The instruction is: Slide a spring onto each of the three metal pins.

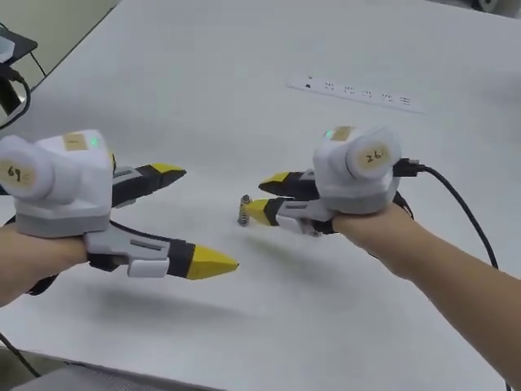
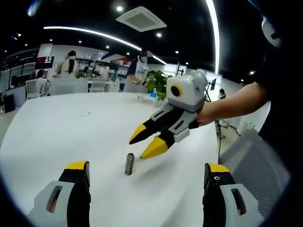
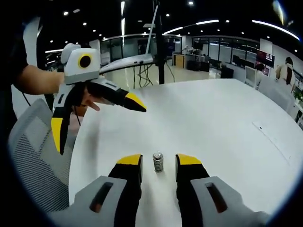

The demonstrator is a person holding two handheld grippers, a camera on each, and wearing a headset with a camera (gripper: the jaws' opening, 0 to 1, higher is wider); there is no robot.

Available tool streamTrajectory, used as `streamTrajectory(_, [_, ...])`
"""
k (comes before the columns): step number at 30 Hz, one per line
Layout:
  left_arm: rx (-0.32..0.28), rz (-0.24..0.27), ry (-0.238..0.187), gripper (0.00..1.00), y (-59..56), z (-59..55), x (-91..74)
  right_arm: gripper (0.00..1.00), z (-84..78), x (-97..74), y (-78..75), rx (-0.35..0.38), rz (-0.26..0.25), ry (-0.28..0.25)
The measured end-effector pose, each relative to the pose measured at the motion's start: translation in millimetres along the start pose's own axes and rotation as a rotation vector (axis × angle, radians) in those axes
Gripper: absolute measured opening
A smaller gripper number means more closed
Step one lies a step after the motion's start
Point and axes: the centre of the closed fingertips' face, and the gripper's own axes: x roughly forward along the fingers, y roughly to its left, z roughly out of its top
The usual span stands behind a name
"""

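Right gripper view: the spring (image 3: 158, 161) stands upright on the white counter (image 3: 213, 118), between the right gripper's (image 3: 158, 160) fingers (image 3: 129, 161), which are parted and not pinching yet. To the left, the left gripper (image 1: 203, 218) hovers wide open. Looks like the pickup step; next comes a gentle, centred squeeze.

White table (image 1: 244, 49), ceiling strip lights (image 2: 94, 33).
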Motion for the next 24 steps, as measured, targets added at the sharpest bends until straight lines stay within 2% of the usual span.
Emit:
streamTrajectory(5, [0.009, -0.003, -0.002, 0.98, -3.7, 5.1, 4.6, 0.32, 2.3, -24.4, 1.9, 0.005, -0.019, -0.049])
streamTrajectory(7, [0.014, -0.010, 0.000, 0.98, -6.9, 6.6, 7.2, 0.37, 3.2, -35.4, 0.8, 0.015, -0.038, -0.086])
streamTrajectory(12, [0.027, -0.027, 0.009, 0.98, -14.7, 8.9, 13.0, 0.47, -1.3, -62.8, 0.0, 0.030, -0.077, -0.141])
streamTrajectory(15, [0.034, -0.036, 0.015, 0.98, -18.8, 9.5, 15.8, 0.53, -7.9, -78.4, 0.9, 0.057, -0.094, -0.169])
streamTrajectory(19, [0.040, -0.042, 0.018, 0.98, -22.4, 11.6, 19.5, 0.56, -21.3, -95.1, 0.4, 0.070, -0.119, -0.176])
streamTrajectory(23, [0.046, -0.041, 0.014, 0.98, -24.9, 15.5, 22.2, 0.64, -25.6, -112.2, 4.3, 0.094, -0.129, -0.214])
streamTrajectory(24, [0.049, -0.039, 0.015, 0.98, -25.1, 15.6, 22.2, 0.65, -29.3, -116.6, 4.2, 0.090, -0.136, -0.207])
